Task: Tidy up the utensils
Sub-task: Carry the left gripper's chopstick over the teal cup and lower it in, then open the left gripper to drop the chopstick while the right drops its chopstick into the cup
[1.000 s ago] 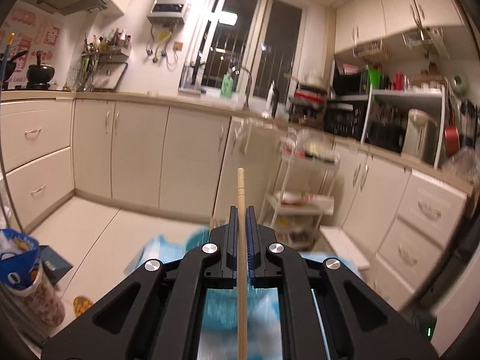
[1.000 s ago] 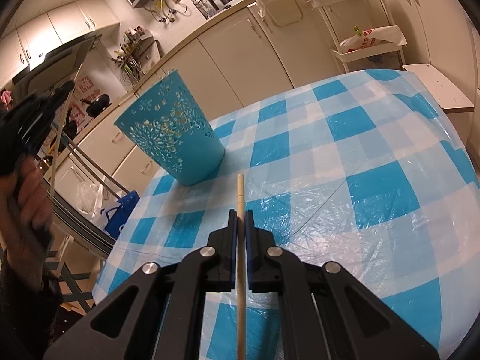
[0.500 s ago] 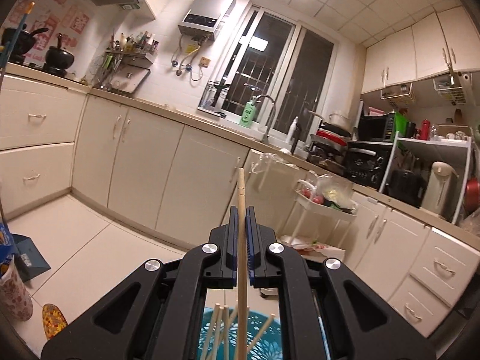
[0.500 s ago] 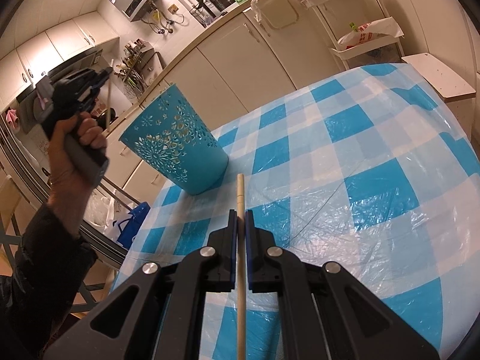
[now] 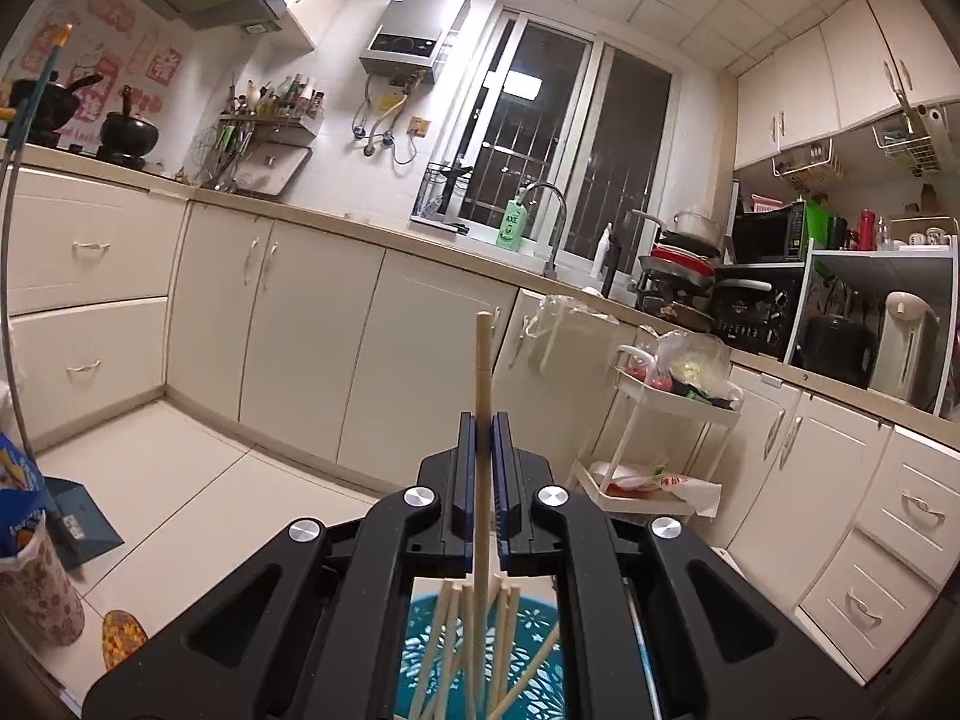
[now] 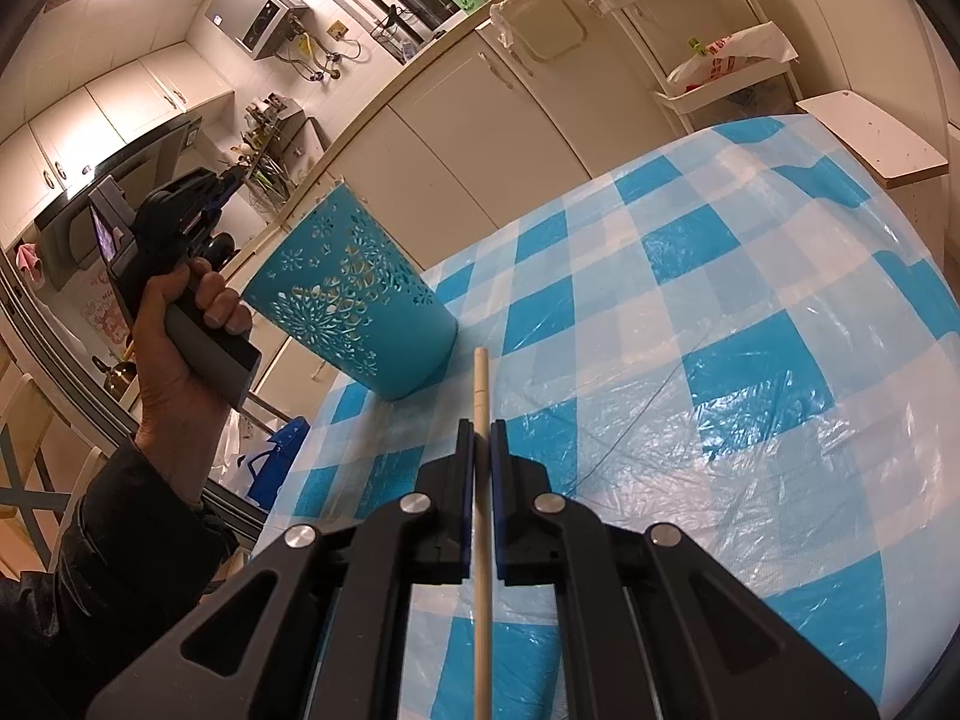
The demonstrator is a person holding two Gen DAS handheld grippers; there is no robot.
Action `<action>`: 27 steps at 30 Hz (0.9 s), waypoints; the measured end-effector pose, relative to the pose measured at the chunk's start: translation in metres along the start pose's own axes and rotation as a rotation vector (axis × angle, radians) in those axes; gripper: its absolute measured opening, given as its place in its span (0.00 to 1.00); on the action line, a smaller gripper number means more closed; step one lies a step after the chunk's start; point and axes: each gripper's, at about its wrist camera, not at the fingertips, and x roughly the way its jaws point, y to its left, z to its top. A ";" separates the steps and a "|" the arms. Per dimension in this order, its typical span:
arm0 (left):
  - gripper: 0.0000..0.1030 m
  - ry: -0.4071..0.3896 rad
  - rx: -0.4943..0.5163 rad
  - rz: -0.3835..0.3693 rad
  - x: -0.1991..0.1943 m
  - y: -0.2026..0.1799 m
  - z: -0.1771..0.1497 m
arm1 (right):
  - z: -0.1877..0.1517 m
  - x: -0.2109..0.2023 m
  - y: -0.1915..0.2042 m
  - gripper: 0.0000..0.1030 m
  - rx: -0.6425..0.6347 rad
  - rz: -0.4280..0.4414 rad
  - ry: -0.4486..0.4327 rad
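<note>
My left gripper [image 5: 483, 438] clenches one chopstick [image 5: 482, 372], its long axis toward 12 o'clock, directly above the cup [image 5: 540, 660] at 6 o'clock. My right gripper [image 6: 480, 444] clenches another chopstick [image 6: 480, 384]; the cup lies at 11 o'clock on the table [image 6: 750, 360].

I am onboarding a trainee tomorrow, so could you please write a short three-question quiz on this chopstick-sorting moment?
1. True or false: the left tool holds its chopstick above the teal holder.
2. Multiple choice: what is clamped in the right tool? A) a spoon B) a chopstick C) nothing
3. Fill in: the holder stands on a blue-and-white ______ tablecloth.

Key:
1. True; the left wrist view shows the holder's rim and several chopsticks already inside, right below the jaws.
2. B; a chopstick runs between the closed jaws.
3. Checked.
</note>
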 end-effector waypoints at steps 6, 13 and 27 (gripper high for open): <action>0.05 0.121 0.051 0.015 0.002 -0.002 -0.011 | 0.001 -0.002 -0.001 0.06 0.007 0.009 -0.006; 0.35 0.216 0.076 0.035 -0.018 0.015 -0.025 | 0.010 -0.002 0.000 0.06 0.055 0.081 -0.026; 0.56 0.257 -0.009 0.125 -0.110 0.083 -0.059 | 0.154 0.024 0.117 0.06 -0.068 0.274 -0.290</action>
